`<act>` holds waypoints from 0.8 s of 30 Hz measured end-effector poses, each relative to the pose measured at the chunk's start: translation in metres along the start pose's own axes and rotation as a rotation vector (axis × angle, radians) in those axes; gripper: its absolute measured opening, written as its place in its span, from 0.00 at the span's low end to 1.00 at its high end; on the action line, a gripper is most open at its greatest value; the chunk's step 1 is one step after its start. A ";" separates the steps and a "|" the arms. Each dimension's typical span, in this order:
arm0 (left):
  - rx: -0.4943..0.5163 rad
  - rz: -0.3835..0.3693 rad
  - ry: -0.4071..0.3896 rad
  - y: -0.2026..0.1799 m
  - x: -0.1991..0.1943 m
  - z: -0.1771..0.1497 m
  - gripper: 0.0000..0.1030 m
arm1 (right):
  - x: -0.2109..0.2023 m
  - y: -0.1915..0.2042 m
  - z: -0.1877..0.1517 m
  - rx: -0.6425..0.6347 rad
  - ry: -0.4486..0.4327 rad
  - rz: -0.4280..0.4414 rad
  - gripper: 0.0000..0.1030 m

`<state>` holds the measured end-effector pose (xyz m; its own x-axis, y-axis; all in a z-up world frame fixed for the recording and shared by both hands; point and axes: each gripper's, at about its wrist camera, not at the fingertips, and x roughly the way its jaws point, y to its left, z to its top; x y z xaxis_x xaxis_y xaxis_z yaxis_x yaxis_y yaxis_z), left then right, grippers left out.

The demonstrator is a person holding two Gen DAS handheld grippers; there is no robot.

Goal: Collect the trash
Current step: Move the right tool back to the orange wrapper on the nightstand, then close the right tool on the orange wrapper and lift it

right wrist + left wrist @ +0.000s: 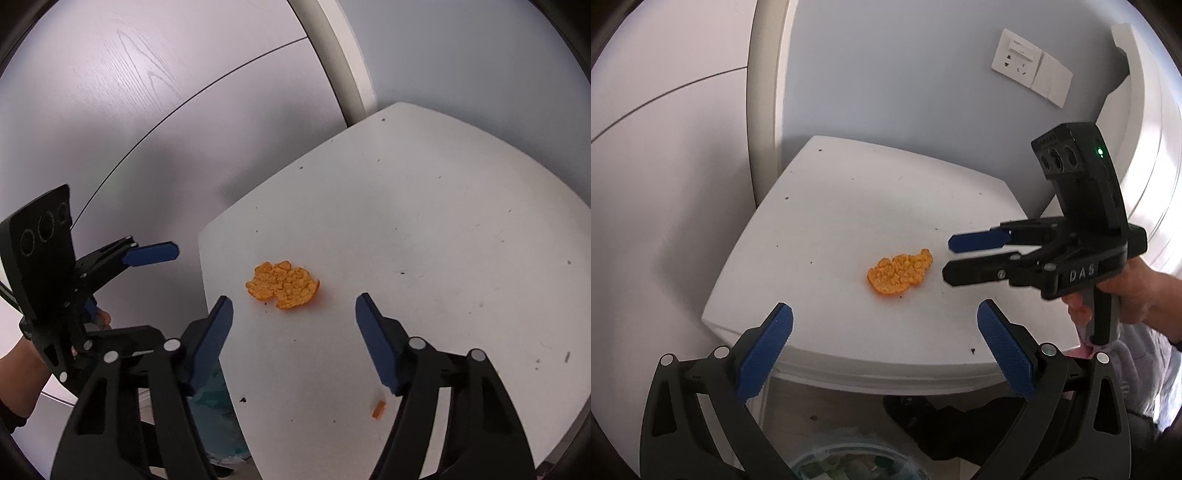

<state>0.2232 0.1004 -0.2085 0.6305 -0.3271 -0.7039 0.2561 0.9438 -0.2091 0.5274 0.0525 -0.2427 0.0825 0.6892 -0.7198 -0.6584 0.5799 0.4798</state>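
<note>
Just ahead of the half-open, empty right hand-held gripper point(293, 308), orange scrap point(283, 284) untouched

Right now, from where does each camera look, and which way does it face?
Left wrist: on the left gripper, facing down at the white table; its blue fingers show, also the right gripper and hand.
Right wrist: on the right gripper, facing down over the table; its own fingers show, the left gripper beside.
Shared: the orange peel.
</note>
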 end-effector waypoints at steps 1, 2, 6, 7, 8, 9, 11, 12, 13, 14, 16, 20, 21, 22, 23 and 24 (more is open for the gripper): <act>0.001 -0.002 0.001 0.001 0.002 0.000 0.94 | 0.001 0.001 -0.001 -0.001 0.001 -0.003 0.61; 0.001 -0.005 0.000 0.001 0.004 0.001 0.94 | 0.003 0.000 0.000 0.003 0.002 -0.002 0.60; 0.004 -0.013 -0.005 0.002 0.006 0.002 0.94 | 0.005 0.001 -0.001 0.019 0.000 -0.004 0.54; 0.004 -0.015 -0.007 0.002 0.006 0.002 0.94 | 0.005 0.001 -0.001 0.023 -0.002 -0.006 0.51; 0.004 -0.014 -0.008 0.003 0.006 0.002 0.94 | 0.006 0.001 0.000 0.027 0.000 -0.006 0.50; 0.006 -0.014 -0.009 0.003 0.005 0.003 0.94 | 0.006 0.001 0.000 0.029 0.001 -0.005 0.50; 0.008 -0.013 -0.011 0.004 0.005 0.004 0.94 | 0.006 0.003 0.001 0.025 0.005 -0.010 0.49; 0.009 -0.014 -0.013 0.005 0.004 0.004 0.94 | 0.004 0.004 0.000 0.023 0.005 -0.015 0.47; 0.009 -0.013 -0.016 0.005 0.003 0.005 0.94 | 0.004 0.005 -0.001 0.022 0.007 -0.020 0.45; 0.009 -0.013 -0.018 0.006 0.003 0.005 0.94 | 0.003 0.007 -0.002 0.018 0.009 -0.026 0.44; 0.009 -0.014 -0.021 0.005 0.001 0.005 0.94 | 0.003 0.008 -0.004 0.014 0.009 -0.033 0.41; 0.019 -0.010 -0.019 0.003 0.001 0.002 0.94 | 0.001 0.011 -0.006 0.010 0.010 -0.051 0.37; 0.020 -0.008 -0.018 0.003 0.002 0.001 0.94 | 0.001 0.011 -0.006 0.008 0.010 -0.056 0.36; 0.020 -0.006 -0.018 0.003 0.002 0.001 0.94 | 0.001 0.013 -0.006 0.006 0.011 -0.059 0.34; 0.019 -0.006 -0.018 0.003 0.003 0.000 0.94 | 0.000 0.013 -0.007 0.006 0.012 -0.064 0.33; 0.015 -0.008 -0.018 0.003 0.004 0.000 0.94 | 0.000 0.014 -0.007 0.004 0.012 -0.072 0.31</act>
<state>0.2260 0.1016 -0.2120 0.6413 -0.3356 -0.6900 0.2724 0.9403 -0.2042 0.5134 0.0575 -0.2393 0.1202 0.6402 -0.7588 -0.6484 0.6294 0.4283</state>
